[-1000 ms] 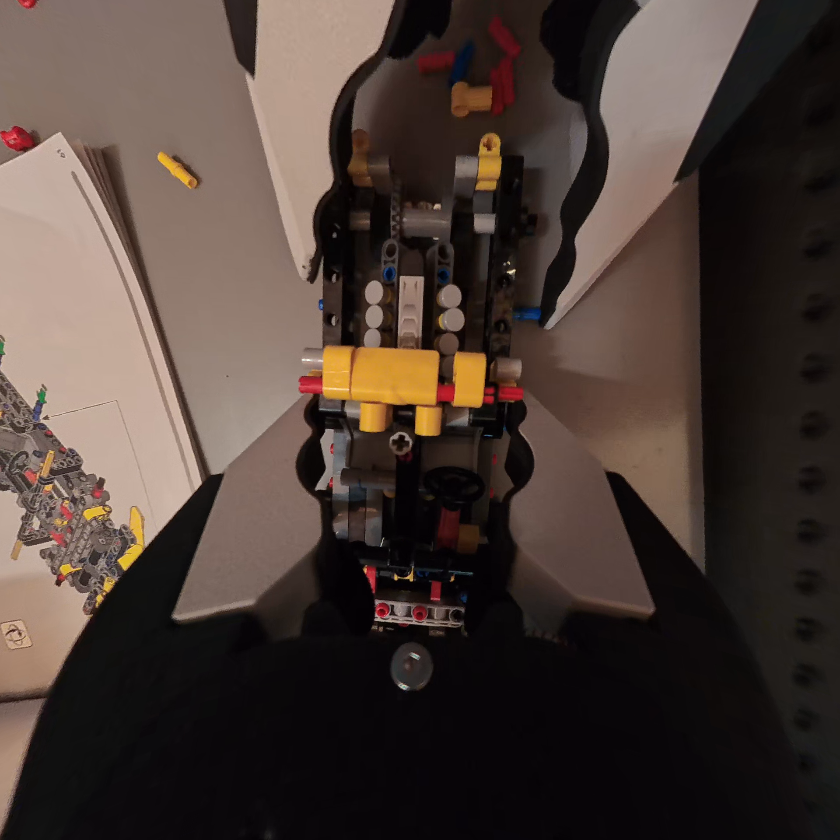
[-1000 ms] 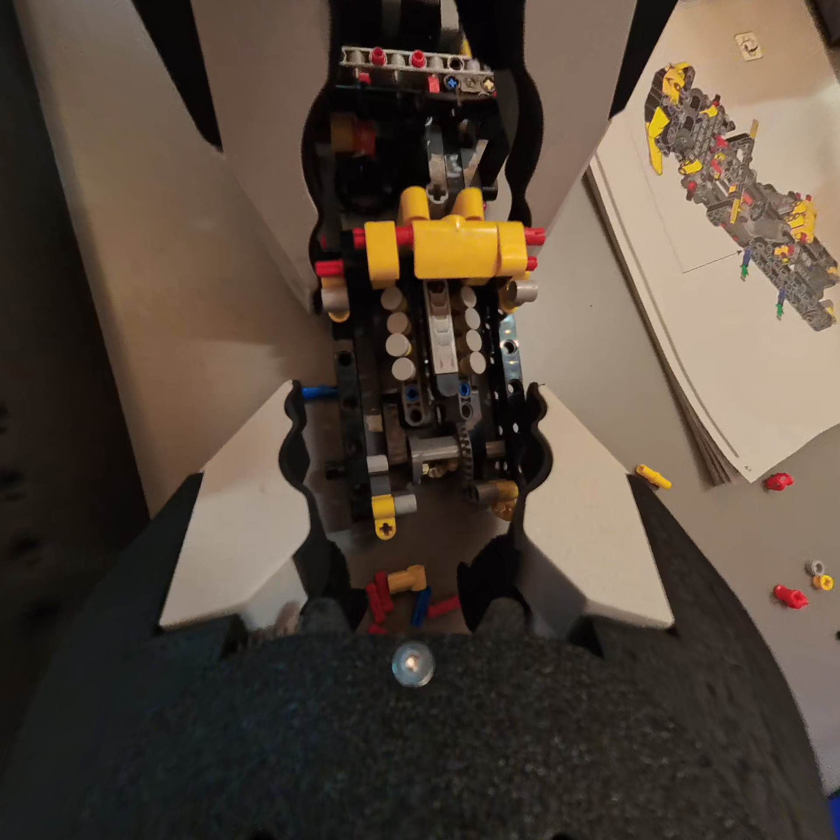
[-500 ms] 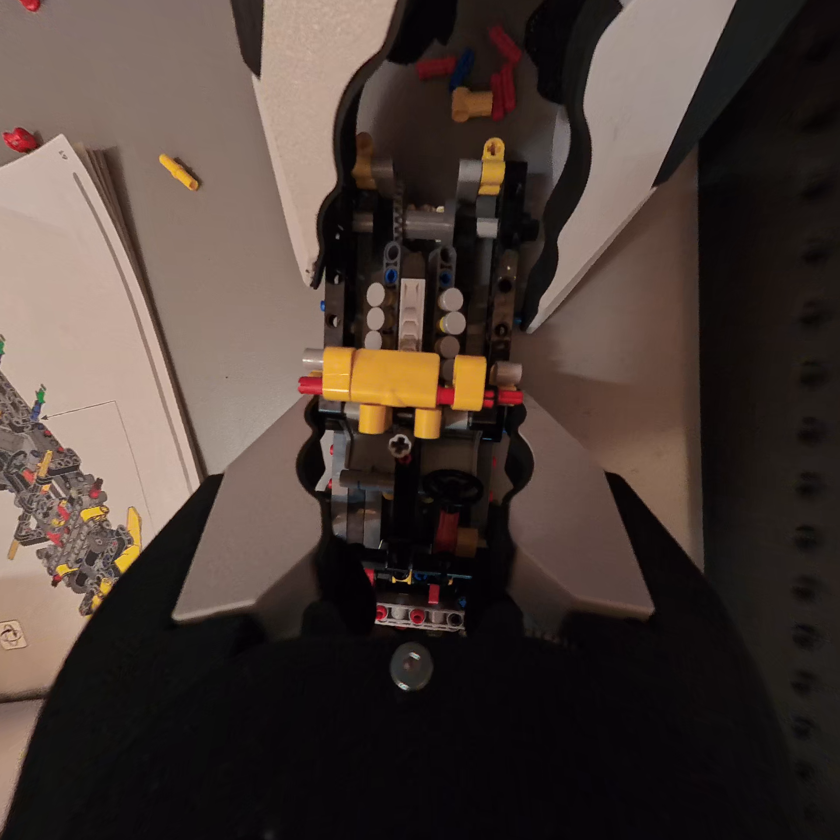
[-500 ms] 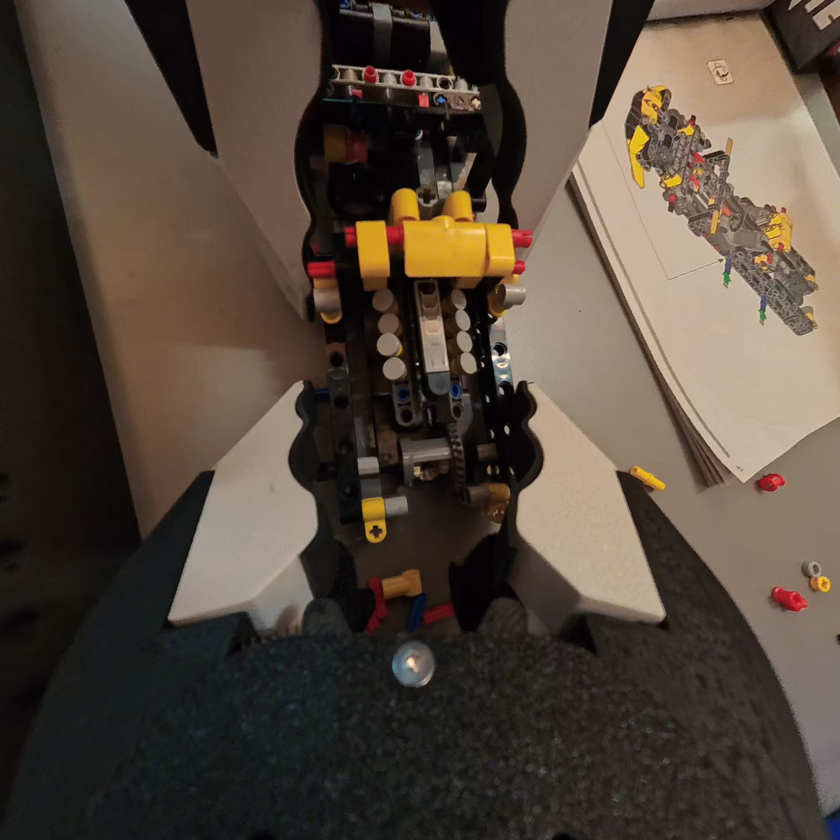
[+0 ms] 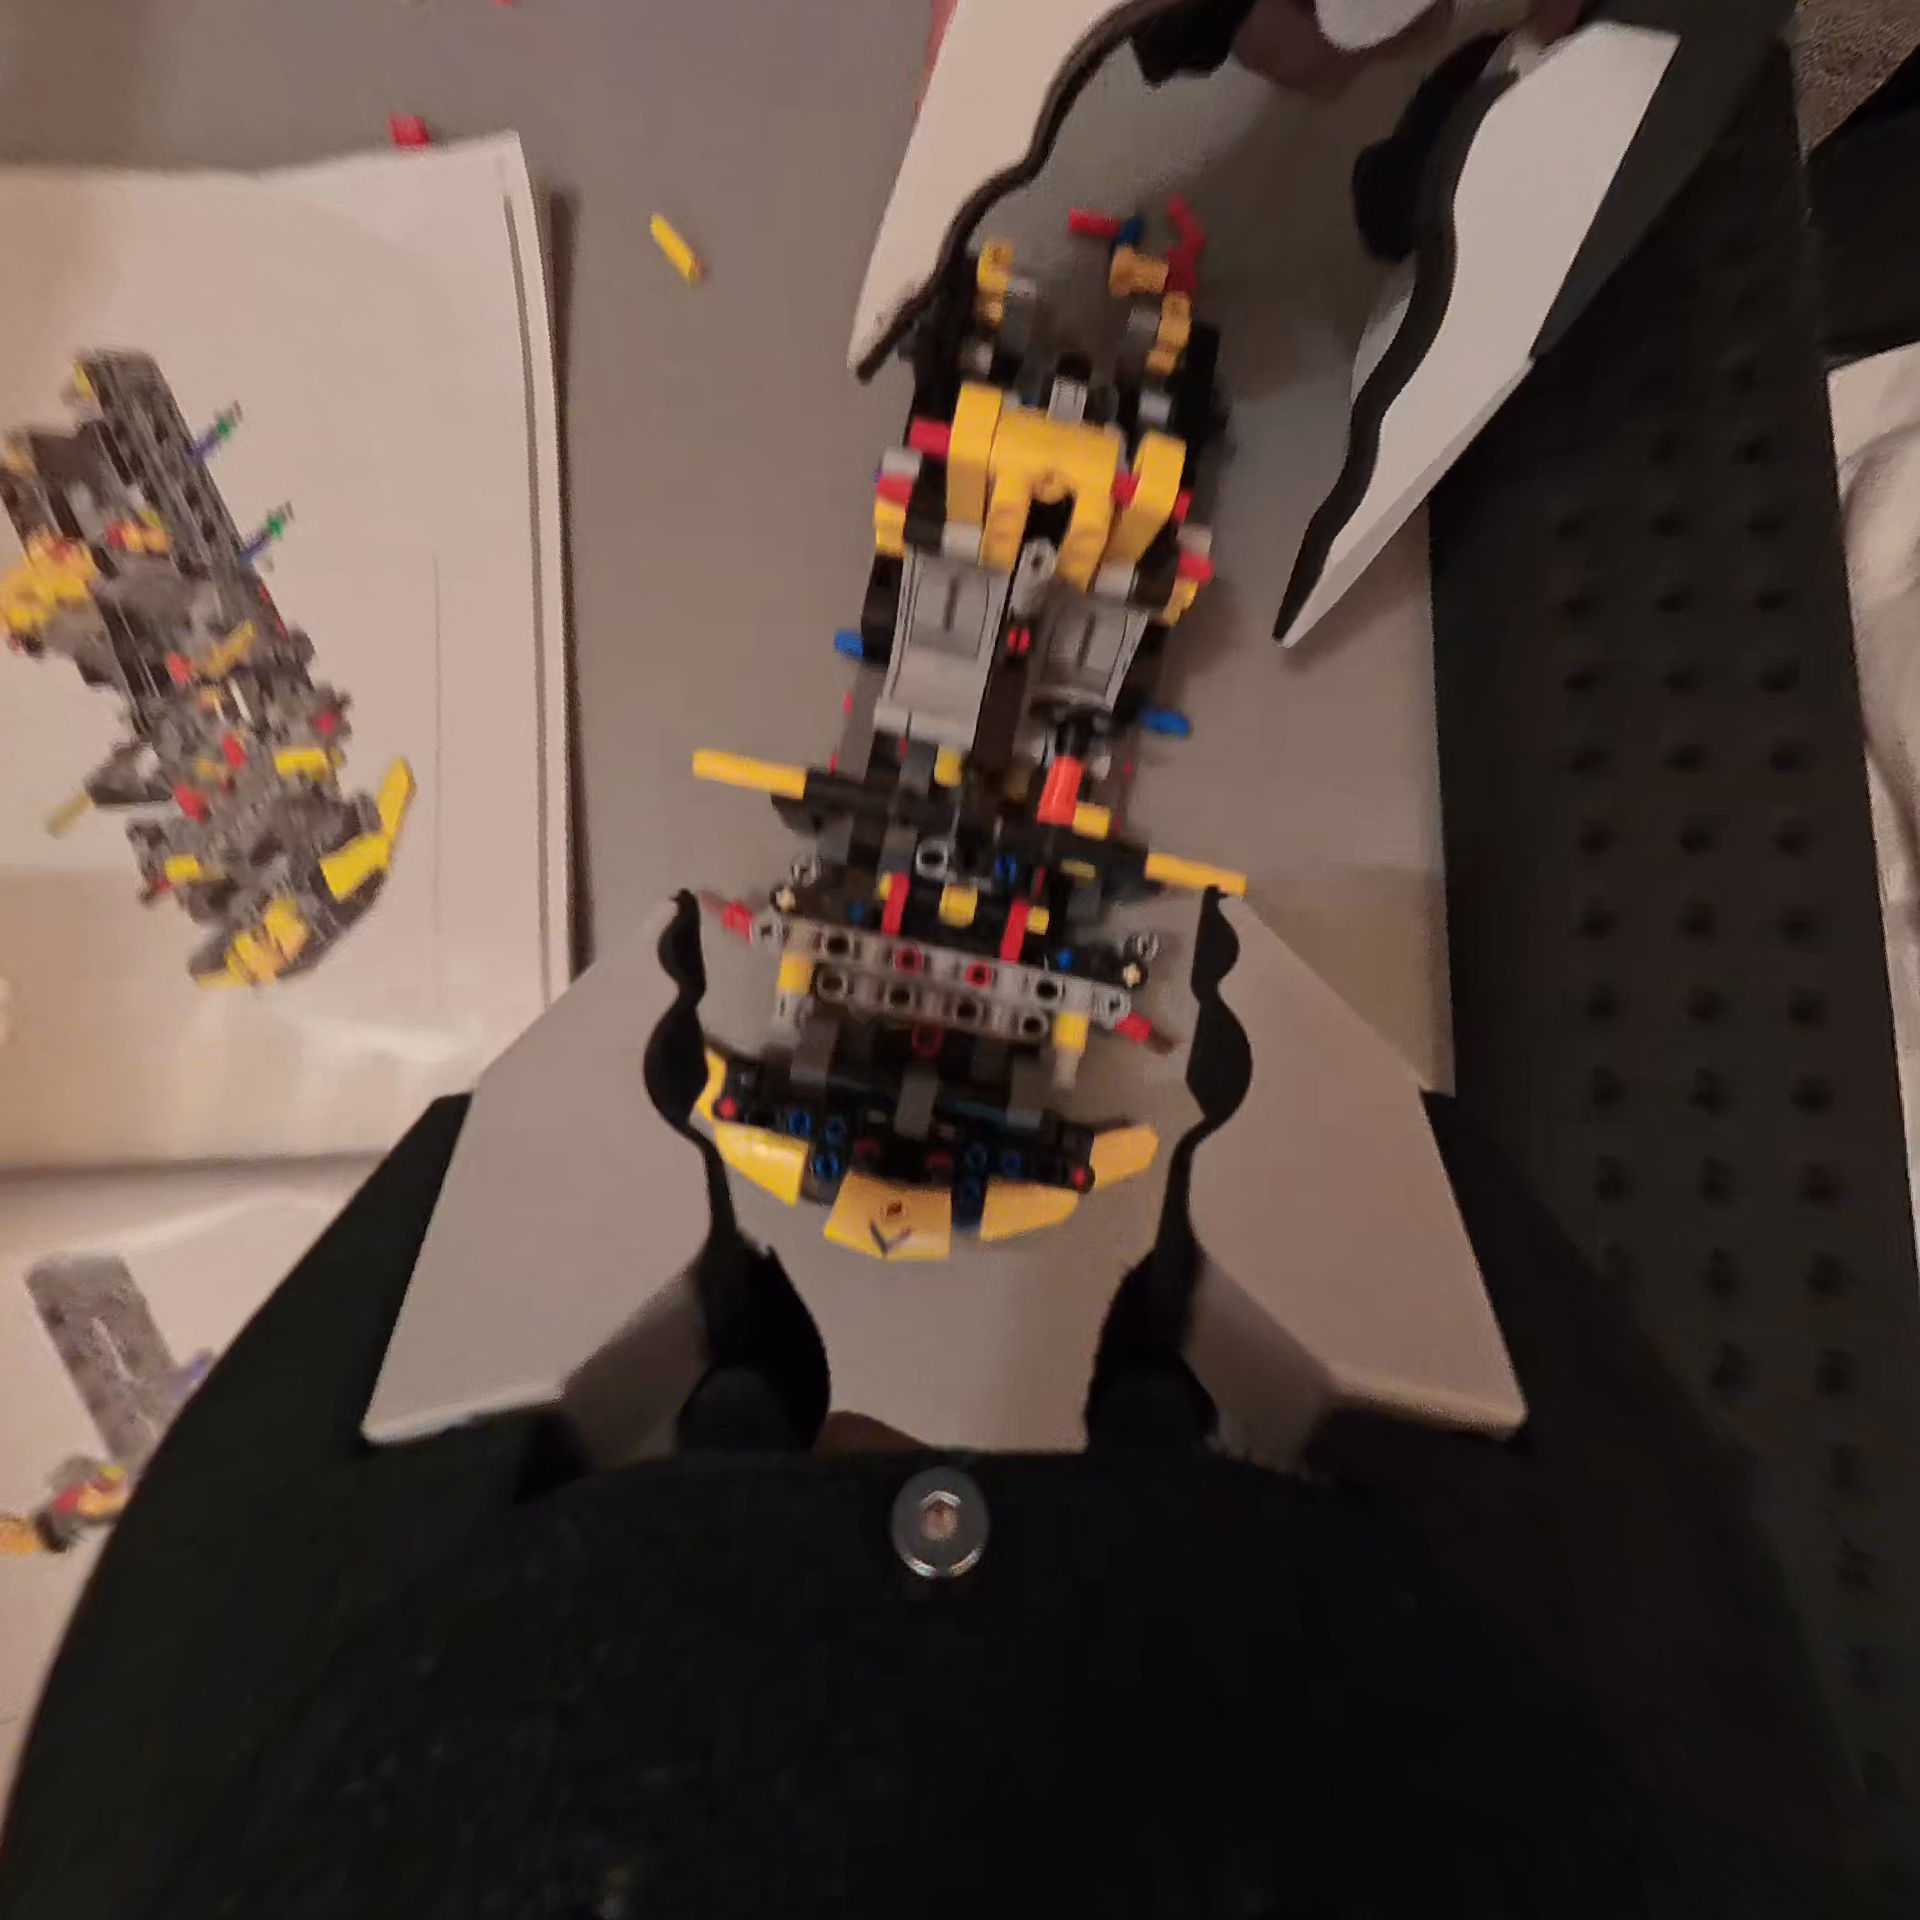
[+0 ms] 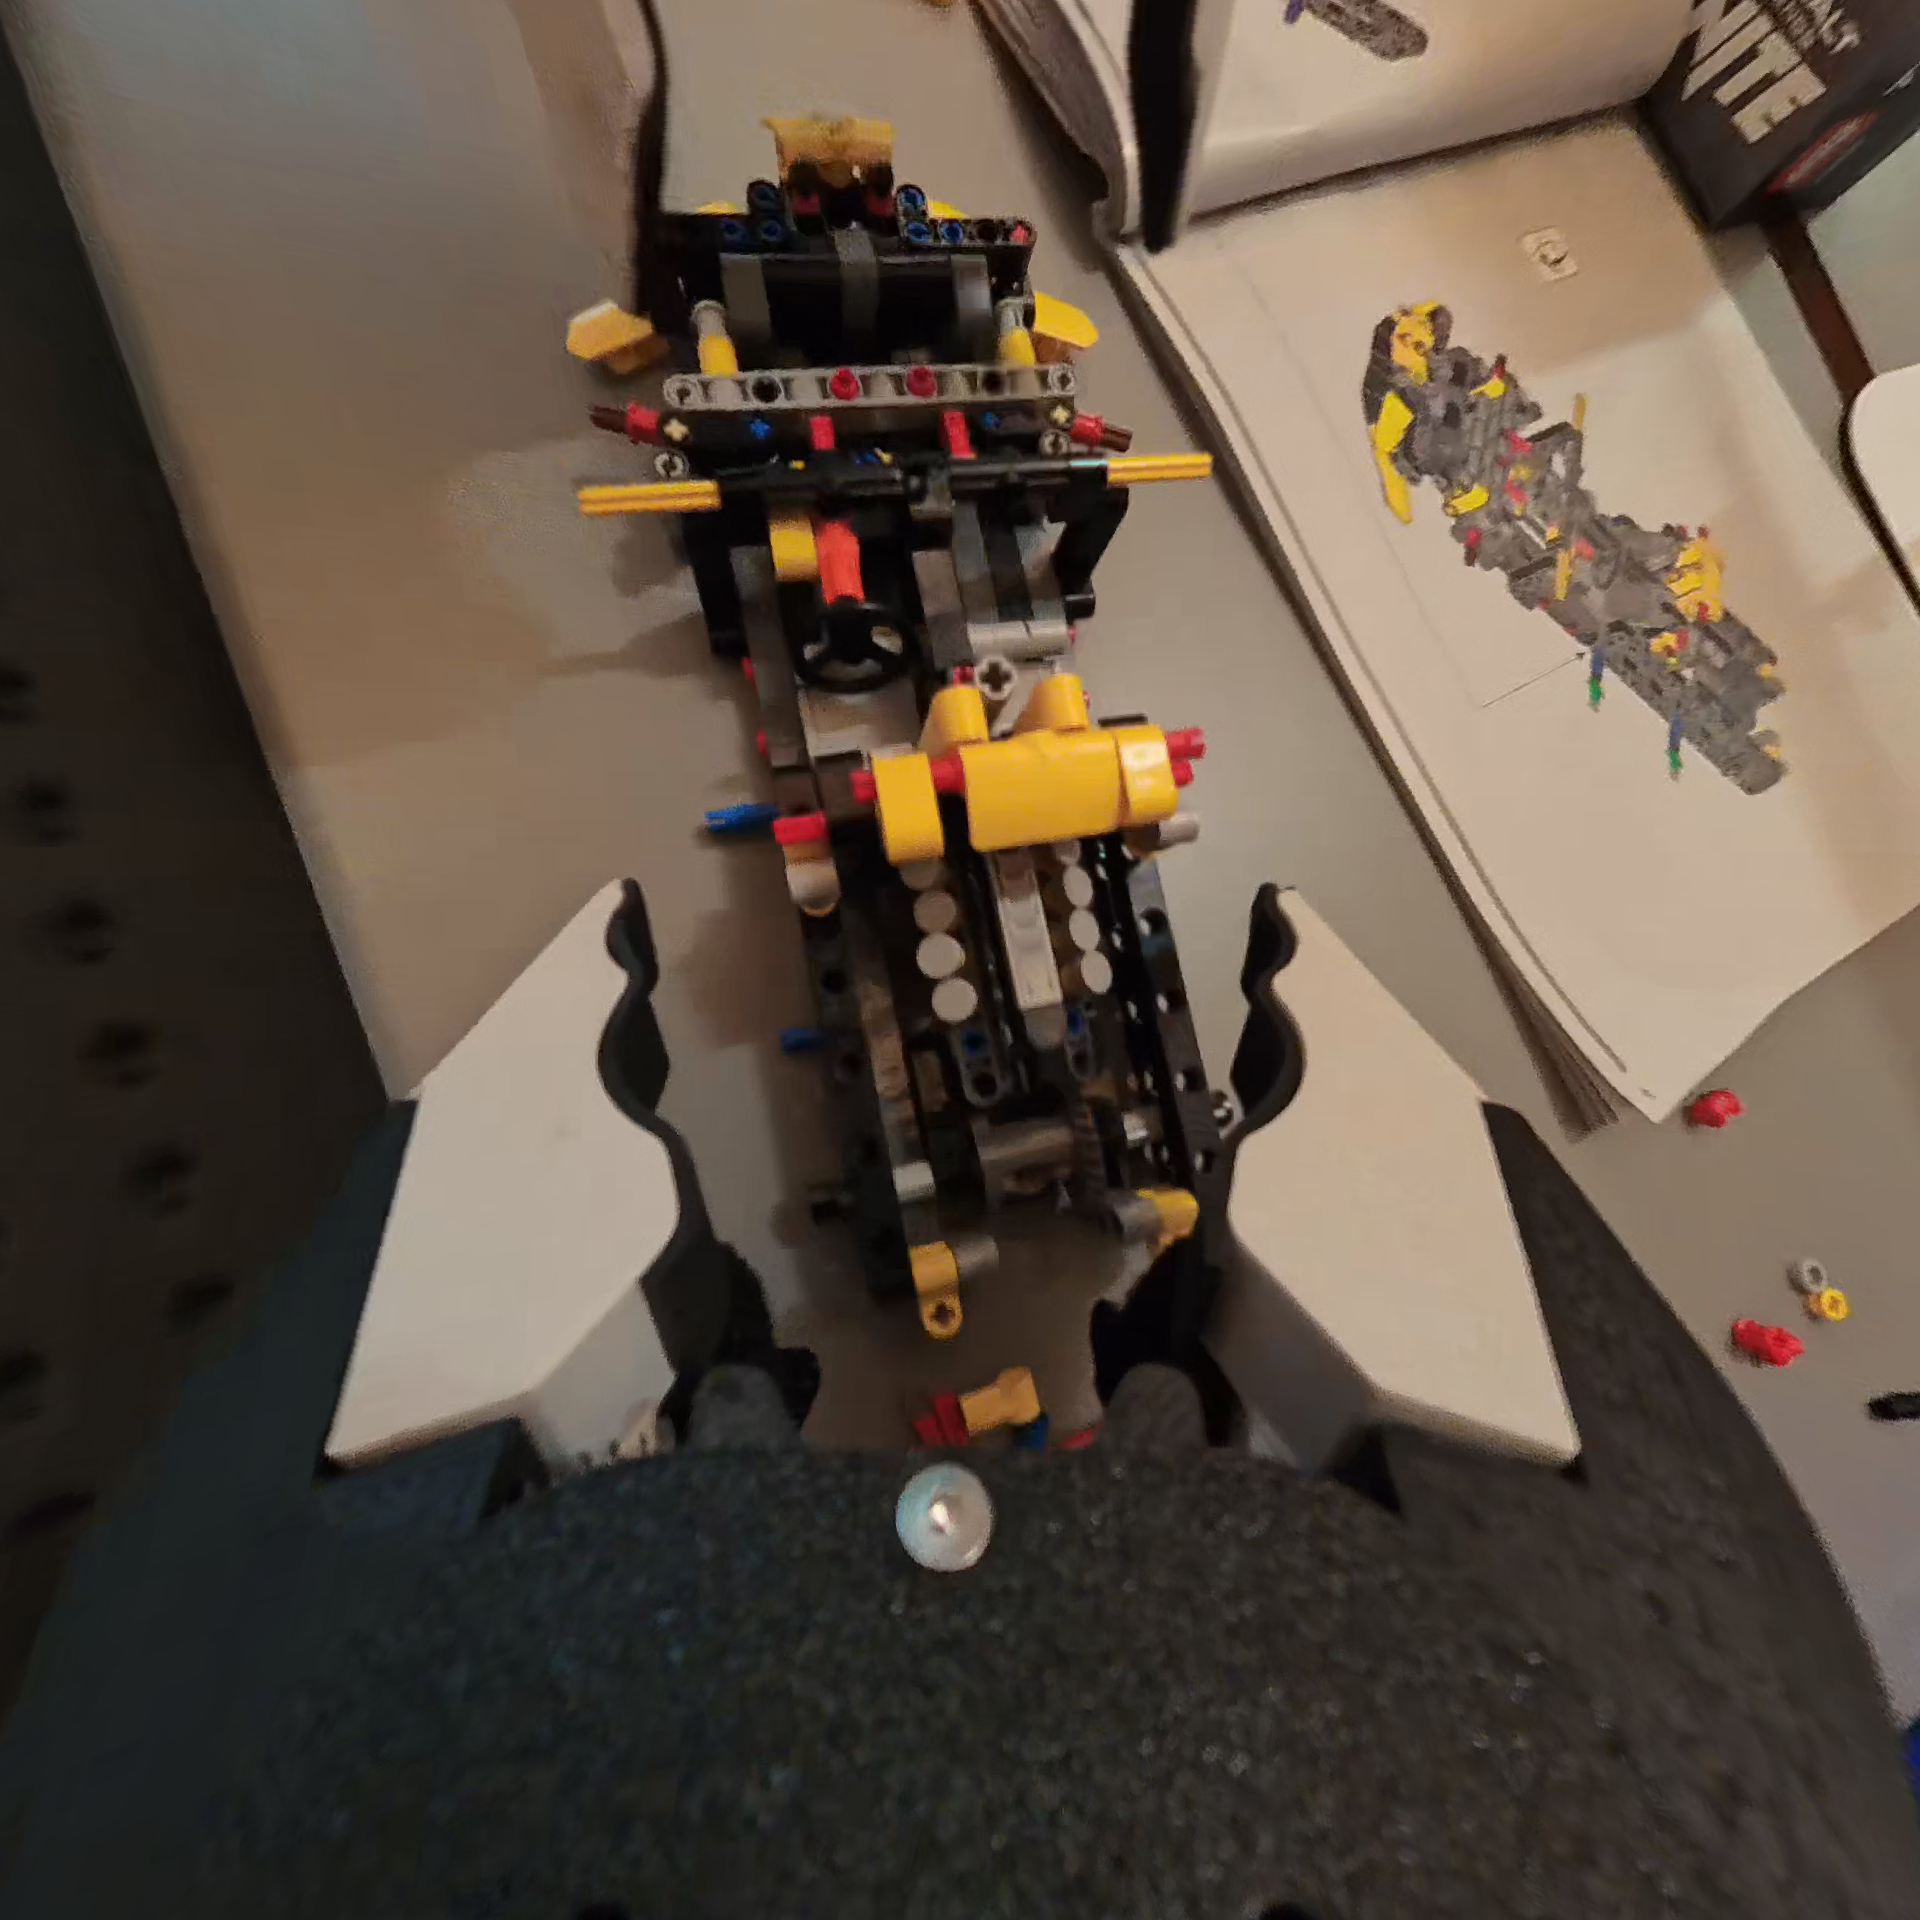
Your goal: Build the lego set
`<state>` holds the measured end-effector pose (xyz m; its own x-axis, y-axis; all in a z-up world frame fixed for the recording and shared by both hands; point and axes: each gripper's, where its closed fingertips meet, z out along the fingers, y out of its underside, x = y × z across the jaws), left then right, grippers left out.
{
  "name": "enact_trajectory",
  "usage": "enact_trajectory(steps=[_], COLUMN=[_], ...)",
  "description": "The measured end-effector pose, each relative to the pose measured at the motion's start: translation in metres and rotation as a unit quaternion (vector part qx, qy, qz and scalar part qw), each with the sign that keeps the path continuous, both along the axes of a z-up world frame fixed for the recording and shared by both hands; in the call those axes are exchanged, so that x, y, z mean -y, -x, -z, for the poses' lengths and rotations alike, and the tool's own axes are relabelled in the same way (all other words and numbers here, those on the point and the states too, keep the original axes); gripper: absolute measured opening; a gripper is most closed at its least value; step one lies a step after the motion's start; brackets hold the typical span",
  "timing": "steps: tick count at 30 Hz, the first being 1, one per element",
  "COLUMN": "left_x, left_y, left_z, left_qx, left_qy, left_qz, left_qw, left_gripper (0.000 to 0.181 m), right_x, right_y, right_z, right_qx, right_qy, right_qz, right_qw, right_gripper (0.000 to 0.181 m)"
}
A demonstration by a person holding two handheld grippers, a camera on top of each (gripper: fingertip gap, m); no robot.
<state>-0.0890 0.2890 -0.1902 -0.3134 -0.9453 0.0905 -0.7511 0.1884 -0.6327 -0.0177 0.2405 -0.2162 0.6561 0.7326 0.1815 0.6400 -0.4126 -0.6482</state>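
The long black, grey and yellow lego vehicle chassis [image 5: 1029,499] lies on the grey table. In the left wrist view my left gripper [image 5: 948,909] is open, and its fingers straddle the yellow bumper end without clamping it. In the right wrist view the chassis [image 6: 1039,790] runs away from me. My right gripper [image 6: 948,894] is open around the engine end, with a wide gap on the left side. The right gripper's white fingers [image 5: 1455,312] also show at the far end in the left wrist view.
The open instruction booklet [image 5: 312,416] lies beside the chassis and also shows in the right wrist view [image 6: 1558,831]. Loose pieces lie about: a yellow pin [image 5: 675,247], red bits [image 6: 1763,1340], a small pile [image 6: 987,1403]. A black pegboard [image 5: 1662,935] borders the table. A dark box [image 6: 1787,94] stands far right. My hands' fingertips stand some 10 cm from each other.
Both grippers were clamped on the chassis. Both have opened and drawn back along it, so more of the model shows. The views are blurred from motion.
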Motion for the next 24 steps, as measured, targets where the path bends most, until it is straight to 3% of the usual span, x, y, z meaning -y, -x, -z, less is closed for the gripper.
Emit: enact_trajectory(steps=[6,16,24], left_x=[-0.009,0.004,0.006], left_y=[0.024,0.018,0.020], left_z=[0.037,0.045,0.048], left_qx=[-0.002,0.005,0.018], left_qy=[-0.041,0.028,0.030], left_qz=[-0.010,0.013,0.018], left_qw=[0.999,1.000,0.999], left_gripper=[0.095,0.086,0.086], right_x=[-0.010,-0.015,-0.012], right_y=[0.007,0.013,0.014], right_z=[0.020,0.026,0.026], right_qx=[0.016,-0.001,-0.003], right_qy=[0.035,0.039,0.048], right_qz=[0.003,0.000,-0.038], right_qw=[0.999,0.999,0.998], right_gripper=[0.113,0.105,0.104])
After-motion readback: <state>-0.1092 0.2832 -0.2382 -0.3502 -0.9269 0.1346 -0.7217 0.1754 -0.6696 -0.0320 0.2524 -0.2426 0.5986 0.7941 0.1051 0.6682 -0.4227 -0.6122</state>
